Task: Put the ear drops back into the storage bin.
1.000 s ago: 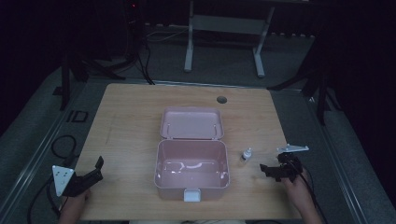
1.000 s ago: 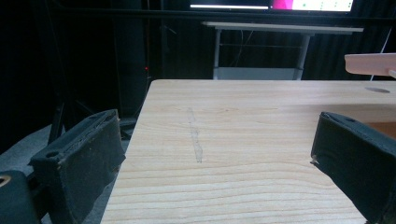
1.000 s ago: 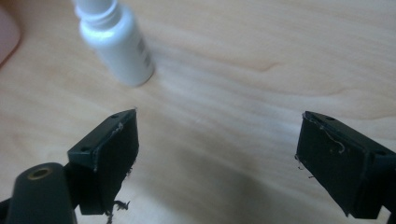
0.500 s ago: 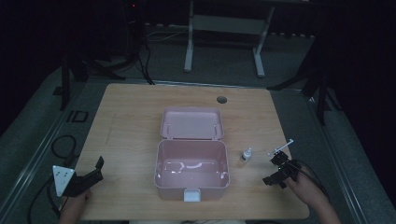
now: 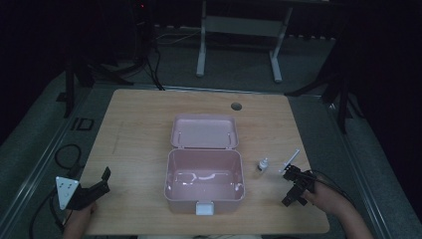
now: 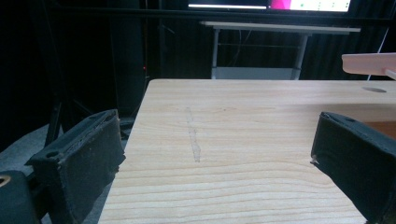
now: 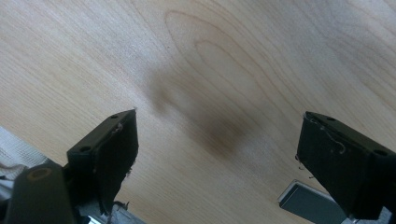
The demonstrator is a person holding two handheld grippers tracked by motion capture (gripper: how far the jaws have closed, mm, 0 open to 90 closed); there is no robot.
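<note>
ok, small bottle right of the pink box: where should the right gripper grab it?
Take the small bottle by its body, below the narrower cap, jaws level. It stands upright and apart from the pink box. Probably best to come in from the right, where the right gripper sits open, so the box wall stays clear.

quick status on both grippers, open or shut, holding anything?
Left gripper: open, jaws wide apart over the light wooden table, holding nothing.
Right gripper: open, jaws wide apart above bare tabletop, holding nothing.
</note>
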